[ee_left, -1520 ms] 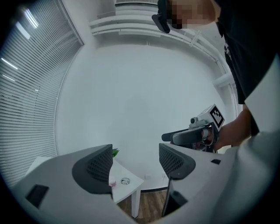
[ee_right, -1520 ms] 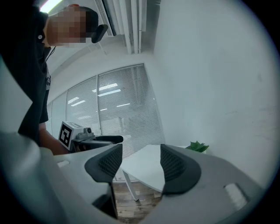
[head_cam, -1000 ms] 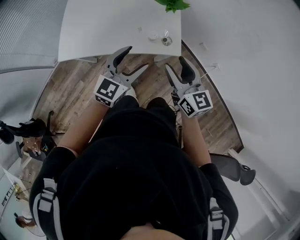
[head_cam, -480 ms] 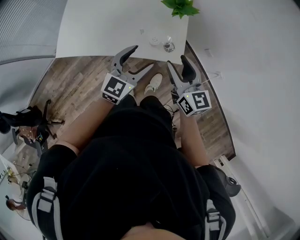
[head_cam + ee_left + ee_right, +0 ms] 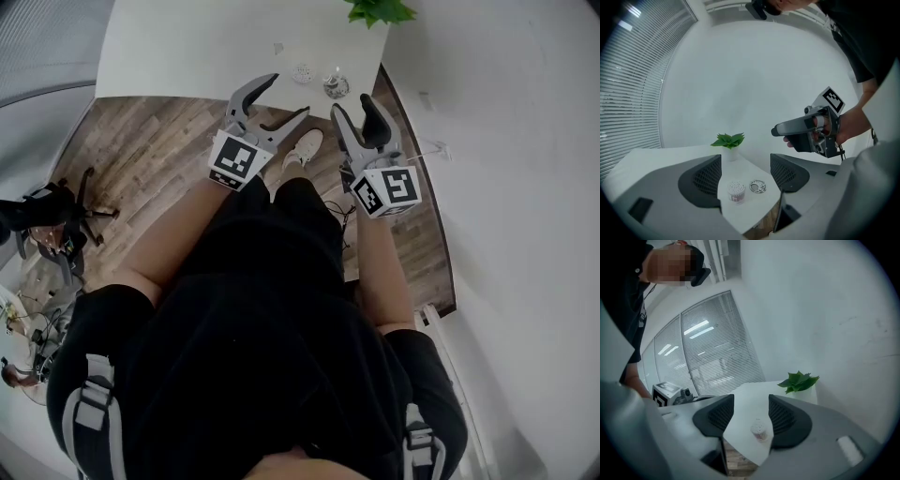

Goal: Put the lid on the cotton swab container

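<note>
The cotton swab container (image 5: 302,72) stands uncovered near the white table's (image 5: 187,52) right front corner, with its round lid (image 5: 335,86) lying flat just to its right. In the left gripper view the container (image 5: 736,191) and the lid (image 5: 758,186) show between the jaws, farther off. The right gripper view shows only the container (image 5: 759,430). My left gripper (image 5: 281,101) and right gripper (image 5: 356,108) hover over the floor short of the table edge, both open and empty. The right jaws have just been closing slightly, with nothing between them.
A potted green plant (image 5: 380,9) stands at the table's back right corner, close to the white wall (image 5: 506,141). A shoe (image 5: 305,148) rests on the wooden floor below the grippers. An office chair (image 5: 47,225) sits at the left.
Both grippers have moved forward toward the table's front edge. The container and lid have not moved on the table.
</note>
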Demonstrator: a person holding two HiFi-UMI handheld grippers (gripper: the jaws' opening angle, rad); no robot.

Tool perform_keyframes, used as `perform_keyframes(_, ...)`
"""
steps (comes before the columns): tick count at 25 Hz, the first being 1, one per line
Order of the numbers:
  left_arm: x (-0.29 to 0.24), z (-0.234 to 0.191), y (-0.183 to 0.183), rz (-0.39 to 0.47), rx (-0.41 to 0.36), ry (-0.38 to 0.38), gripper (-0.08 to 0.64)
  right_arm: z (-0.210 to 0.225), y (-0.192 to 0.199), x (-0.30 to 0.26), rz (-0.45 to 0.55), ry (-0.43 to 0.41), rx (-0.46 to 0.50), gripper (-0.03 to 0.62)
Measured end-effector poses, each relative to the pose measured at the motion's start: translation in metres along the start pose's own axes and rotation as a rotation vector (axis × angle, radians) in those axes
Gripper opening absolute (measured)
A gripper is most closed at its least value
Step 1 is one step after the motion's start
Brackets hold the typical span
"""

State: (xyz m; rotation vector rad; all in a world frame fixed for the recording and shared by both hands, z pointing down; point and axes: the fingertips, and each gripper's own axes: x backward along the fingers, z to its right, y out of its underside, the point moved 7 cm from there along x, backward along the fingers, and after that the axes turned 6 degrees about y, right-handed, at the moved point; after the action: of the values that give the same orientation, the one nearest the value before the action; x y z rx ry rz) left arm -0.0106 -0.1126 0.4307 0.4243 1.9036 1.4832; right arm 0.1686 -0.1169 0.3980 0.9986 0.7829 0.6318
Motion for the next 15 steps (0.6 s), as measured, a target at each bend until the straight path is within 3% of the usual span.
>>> perform_keyframes(5,-0.022,-0.011,0.029,-0.029,0.001,-0.059,0.319,0.022,0.016,-0.017,-0.031,-0.006,-0.024,0.222)
perform_keyframes(15,-0.056,-0.026,0.085,-0.089,0.033,-0.088,0.319,0.044,0.048,-0.046,-0.051,-0.009,-0.089,0.221)
